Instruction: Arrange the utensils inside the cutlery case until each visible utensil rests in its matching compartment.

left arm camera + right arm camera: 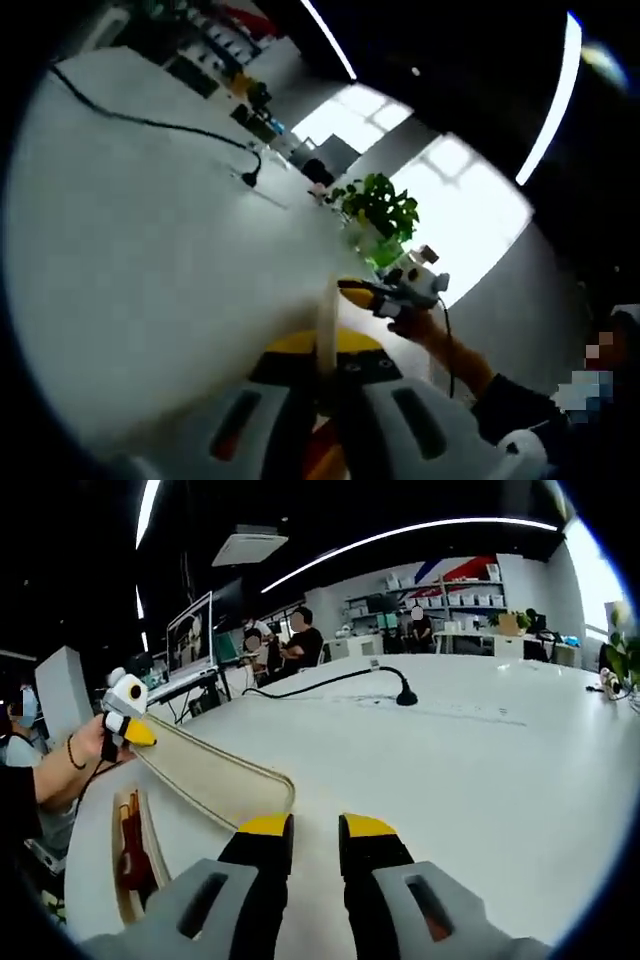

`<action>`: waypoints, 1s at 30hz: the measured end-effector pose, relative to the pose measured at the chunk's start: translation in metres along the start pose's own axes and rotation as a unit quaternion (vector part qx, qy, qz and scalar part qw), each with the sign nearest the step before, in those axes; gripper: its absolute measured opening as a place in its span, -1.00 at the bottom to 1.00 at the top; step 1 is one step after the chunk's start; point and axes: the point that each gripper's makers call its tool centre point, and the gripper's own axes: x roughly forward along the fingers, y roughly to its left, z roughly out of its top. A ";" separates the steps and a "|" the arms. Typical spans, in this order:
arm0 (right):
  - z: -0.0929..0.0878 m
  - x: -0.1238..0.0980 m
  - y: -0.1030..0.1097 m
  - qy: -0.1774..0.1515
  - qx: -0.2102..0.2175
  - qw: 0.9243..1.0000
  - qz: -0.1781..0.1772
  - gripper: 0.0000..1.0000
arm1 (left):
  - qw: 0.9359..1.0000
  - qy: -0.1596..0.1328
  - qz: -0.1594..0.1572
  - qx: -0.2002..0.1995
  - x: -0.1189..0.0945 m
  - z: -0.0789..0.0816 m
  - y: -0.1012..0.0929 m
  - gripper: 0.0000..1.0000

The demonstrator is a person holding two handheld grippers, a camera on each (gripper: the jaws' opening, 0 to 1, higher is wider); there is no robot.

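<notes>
White table (480, 770), no legible writing

White table (480, 780); black cable (330, 683) snaking across it; potted plant (380, 207) at its edge; seated people (300, 640) behind.

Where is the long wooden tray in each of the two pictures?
Left gripper view: the wooden tray stands edge-on at bottom centre, pinched in the left gripper.
Right gripper view: the tray stretches across the lower left, from the left gripper toward the centre.
Shared landmark: the black cable on the white table.
</notes>
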 end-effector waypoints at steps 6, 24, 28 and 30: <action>0.007 -0.012 -0.006 -0.009 -0.002 1.000 -0.003 -0.63 | 0.996 -0.009 -0.027 0.080 -0.003 0.004 -0.011 -0.97; 0.072 -0.042 0.047 -0.056 -0.042 0.993 0.099 -0.33 | 0.828 -0.016 -0.081 0.555 -0.007 -0.009 -0.065 -0.96; 0.067 -0.043 0.059 -0.038 -0.049 0.990 0.124 -0.20 | 0.785 -0.054 -0.118 0.606 -0.013 -0.009 -0.085 -0.96; 0.063 -0.043 0.064 -0.030 -0.054 0.989 0.135 -0.12 | 0.756 -0.050 -0.119 0.641 -0.014 -0.012 -0.088 -0.96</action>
